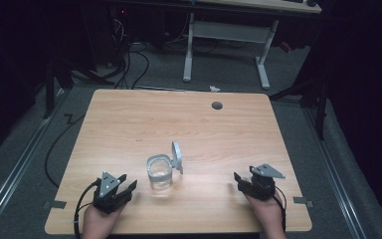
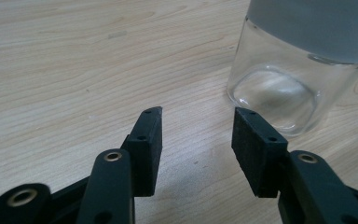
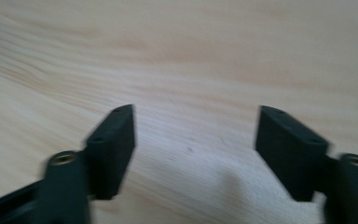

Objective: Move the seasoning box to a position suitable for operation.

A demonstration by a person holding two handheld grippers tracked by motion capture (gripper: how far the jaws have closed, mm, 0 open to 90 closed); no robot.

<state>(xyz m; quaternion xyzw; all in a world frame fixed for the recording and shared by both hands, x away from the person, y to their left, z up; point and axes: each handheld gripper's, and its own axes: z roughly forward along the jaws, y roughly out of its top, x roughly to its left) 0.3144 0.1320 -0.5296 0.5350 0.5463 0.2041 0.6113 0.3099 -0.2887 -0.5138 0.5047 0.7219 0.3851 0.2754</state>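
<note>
A clear glass jar stands upright on the wooden bench, toward the bench's near edge, its hinged lid swung open and tilted up at the jar's right rim. The left tool rests on the bench left of the jar and nearer the person, jaws apart and aimed toward it. The right tool sits well right of the jar, also gaping. A small dark round hole lies beyond the jar, near the far edge. Past it stands a white-legged desk on the grey floor.
</note>
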